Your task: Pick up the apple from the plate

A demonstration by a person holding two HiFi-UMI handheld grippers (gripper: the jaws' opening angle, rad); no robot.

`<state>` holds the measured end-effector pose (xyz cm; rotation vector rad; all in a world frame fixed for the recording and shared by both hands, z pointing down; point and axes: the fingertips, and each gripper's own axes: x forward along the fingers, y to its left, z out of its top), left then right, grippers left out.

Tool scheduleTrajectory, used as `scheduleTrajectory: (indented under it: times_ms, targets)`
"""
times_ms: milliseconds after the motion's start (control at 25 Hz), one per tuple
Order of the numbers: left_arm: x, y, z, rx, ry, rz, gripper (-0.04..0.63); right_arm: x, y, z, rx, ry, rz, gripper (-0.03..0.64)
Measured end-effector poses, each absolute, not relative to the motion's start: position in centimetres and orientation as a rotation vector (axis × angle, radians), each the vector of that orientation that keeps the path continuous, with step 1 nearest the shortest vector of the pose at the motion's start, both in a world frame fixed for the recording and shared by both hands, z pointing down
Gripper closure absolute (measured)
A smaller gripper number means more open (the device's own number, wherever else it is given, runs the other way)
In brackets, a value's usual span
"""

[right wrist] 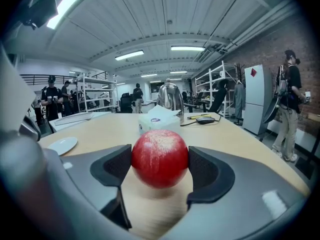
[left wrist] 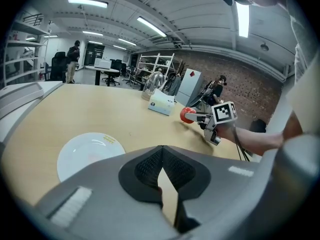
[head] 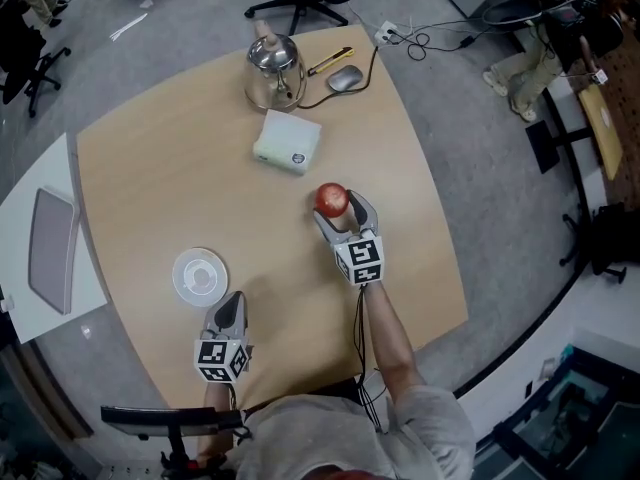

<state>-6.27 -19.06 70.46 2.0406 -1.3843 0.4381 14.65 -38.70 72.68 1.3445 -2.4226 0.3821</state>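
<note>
A: Where is the round red apple [head: 331, 200]?

B: Right of centre in the head view, clenched between the two dark jaw pads of the right gripper [head: 336, 206]. In the right gripper view the apple [right wrist: 160, 157] fills the middle of the frame, with a pad pressed against each side. I cannot tell whether it clears the light wooden table [head: 160, 178] below it.

A: And the round white plate [head: 178, 268]?

B: In the lower left of the head view, well apart from the apple.

A: What is the left gripper [head: 232, 308] doing?

B: It sits just to the right of and below the plate. In the left gripper view its jaws are pressed together at the tips, gripping nothing [left wrist: 161, 171]. The plate [left wrist: 85, 154] lies to their left.

A: Anything else on the table?

B: Above the apple is a white tissue box [head: 287, 141]. Near the top edge are a shiny metal kettle [head: 273, 68], a grey computer mouse [head: 345, 78] and a yellow utility knife [head: 330, 61].
</note>
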Motion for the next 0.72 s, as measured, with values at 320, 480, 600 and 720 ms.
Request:
scheduleTrajectory:
  times_ms: [320, 480, 600, 720]
  targets:
    - [-6.3, -19.2, 71.3, 2.009, -1.385, 0.466, 0.575, 15.2, -39.9, 73.1, 1.354, -2.415, 0.395, 0.256]
    - [-6.4, -19.1, 71.1, 1.995, -1.387, 0.474, 0.575, 15.4, -40.1, 72.8, 1.36, -2.416, 0.399, 0.255]
    - [-6.3, -18.9, 71.2, 1.986, -1.383, 0.476, 0.575, 15.6, -40.0, 72.7, 1.367, -2.411, 0.407, 0.255]
    - [-6.2, -18.8, 71.2, 1.983, -1.38, 0.475, 0.575, 15.7, -40.1, 72.6, 1.372, -2.412, 0.401, 0.255]
